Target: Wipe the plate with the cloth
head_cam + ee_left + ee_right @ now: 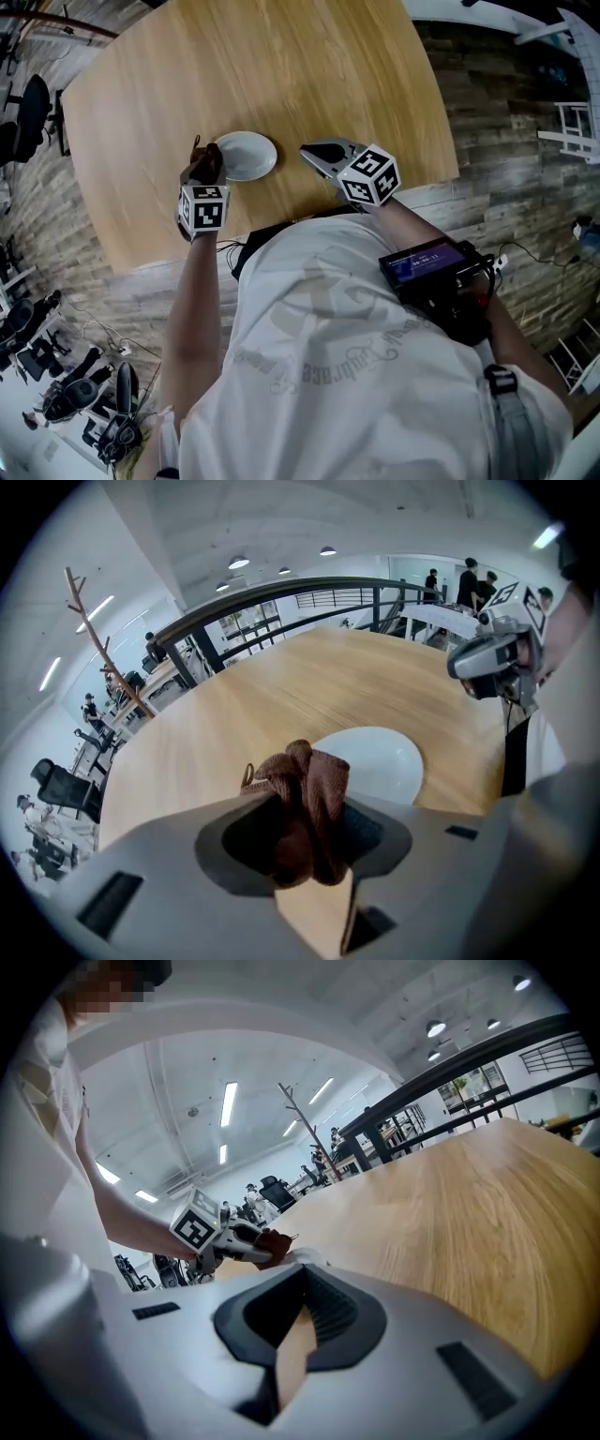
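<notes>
Left gripper (202, 172), jaws clamping the cloth (305, 794), is hovering at the plate (249, 156) rim, sweep coming next. Right gripper (311, 152) is idling beside the plate, jaws closed and empty.

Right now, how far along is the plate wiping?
Done: the left gripper is shut on the brown cloth. In hand: the cloth is held at the white plate, by its rim. Left: the wiping itself. The right gripper is empty, beside the plate.
</notes>
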